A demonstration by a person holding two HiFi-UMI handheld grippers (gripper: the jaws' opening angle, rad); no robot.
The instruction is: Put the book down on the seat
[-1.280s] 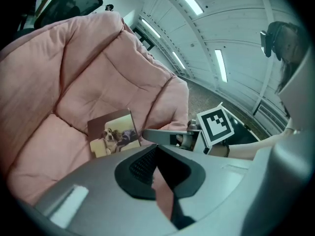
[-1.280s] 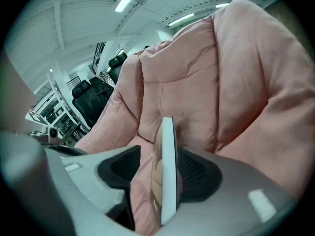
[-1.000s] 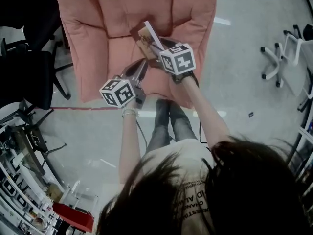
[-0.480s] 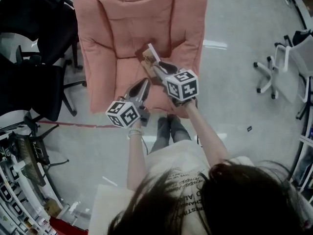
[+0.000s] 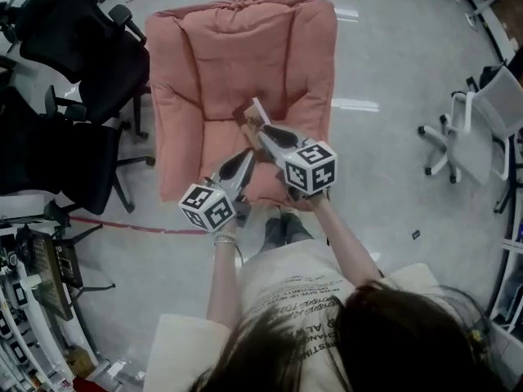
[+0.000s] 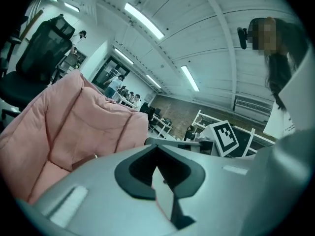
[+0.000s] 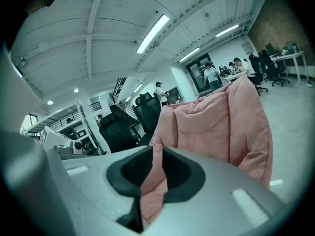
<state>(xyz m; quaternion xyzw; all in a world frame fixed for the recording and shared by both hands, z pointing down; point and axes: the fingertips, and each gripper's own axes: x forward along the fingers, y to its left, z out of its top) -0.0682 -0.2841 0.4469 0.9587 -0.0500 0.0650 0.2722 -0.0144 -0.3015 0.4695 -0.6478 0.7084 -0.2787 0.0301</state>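
The book [image 5: 254,114], brown cover with white page edges, rests on the seat of the pink cushioned chair [image 5: 204,64], near the crease with the backrest, one edge raised. My right gripper [image 5: 264,129] hovers just in front of it. Its jaws have just been closing and keep a narrow slit with nothing between them; only pink cushion shows through in the right gripper view [image 7: 147,186]. My left gripper [image 5: 247,153] hangs beside it over the seat's front, also with a thin slit and nothing held [image 6: 160,181].
Black office chairs [image 5: 73,64] stand close to the pink chair's left side. A white swivel chair [image 5: 482,113] is off to the right. A red line [image 5: 139,225] crosses the floor, and cluttered shelving [image 5: 33,300] fills the lower left.
Both grippers have drawn back and up from the seat. The right gripper, earlier at the book, is now apart from it, and the book stays on the cushion.
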